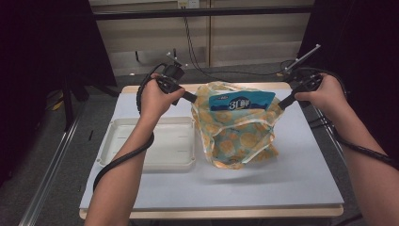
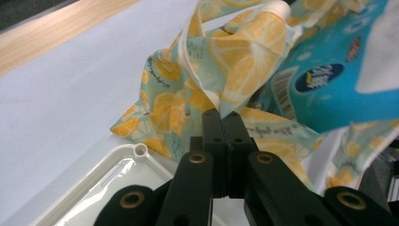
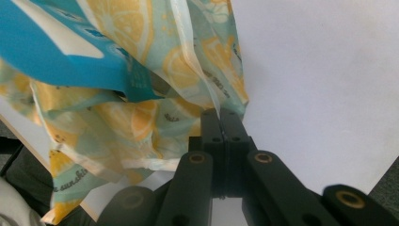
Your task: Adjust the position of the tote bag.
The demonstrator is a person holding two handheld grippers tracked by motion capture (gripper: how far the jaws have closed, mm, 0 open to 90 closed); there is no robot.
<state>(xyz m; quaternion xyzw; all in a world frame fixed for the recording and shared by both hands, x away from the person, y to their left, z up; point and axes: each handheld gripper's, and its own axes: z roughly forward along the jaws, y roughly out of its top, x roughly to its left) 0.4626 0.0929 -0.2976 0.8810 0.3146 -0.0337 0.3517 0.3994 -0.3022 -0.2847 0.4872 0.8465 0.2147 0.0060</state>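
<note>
White surface [image 1: 291, 165] underneath: both claws, left [image 1: 194, 99] and right [image 1: 281, 105], pinch the lemon-print cloth bag [image 1: 240, 136]; lift evenly so the blue packet [image 1: 242, 101] stays inside.

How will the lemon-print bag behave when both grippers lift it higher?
The lemon-print bag looks like soft cloth, so it will probably sag and fold. The blue pack pokes out of its mouth and might tip out. The thin fabric could slip from the jaws.

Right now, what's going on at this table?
A person holds a lemon-print bag up by its two sides, one gripper each. The left gripper and right gripper are both shut on the fabric. A blue pack sticks out of the bag's mouth. The bag hangs over the table, beside a white tray.
</note>
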